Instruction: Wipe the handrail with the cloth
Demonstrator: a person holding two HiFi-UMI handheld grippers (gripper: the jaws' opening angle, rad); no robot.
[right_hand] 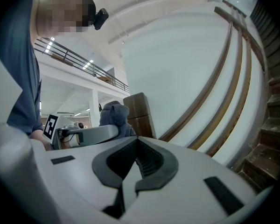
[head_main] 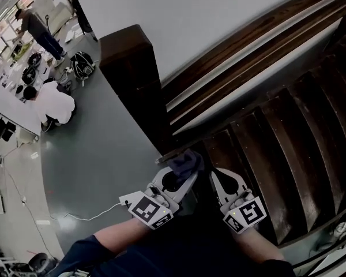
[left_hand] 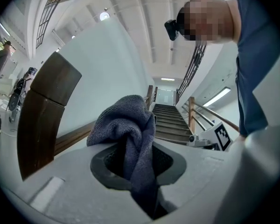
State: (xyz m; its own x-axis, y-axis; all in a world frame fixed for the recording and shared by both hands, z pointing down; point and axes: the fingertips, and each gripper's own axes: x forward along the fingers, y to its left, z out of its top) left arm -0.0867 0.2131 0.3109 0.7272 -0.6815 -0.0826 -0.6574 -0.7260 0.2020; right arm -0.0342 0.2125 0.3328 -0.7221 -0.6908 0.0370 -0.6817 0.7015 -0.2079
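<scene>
Two grippers, one cloth, one newel post. The grey-blue cloth (left_hand: 128, 134) is clamped in the left gripper (left_hand: 139, 164) — bunched above the jaws, its lower end hidden between them. It is held near the foot of the dark newel post (head_main: 135, 79). The right gripper (right_hand: 135, 167) is clenched on nothing, just right of the left one. The wooden handrail (head_main: 259, 39) runs up the wall to the far right — cut off at the frame. Two people are seen far left, one crouching (head_main: 49, 104) and one standing (head_main: 39, 30), both small with little detail.

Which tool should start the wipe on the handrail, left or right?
Left. The left tool is shut on the cloth near the handrail's lower end; the right tool is shut and empty.
</scene>
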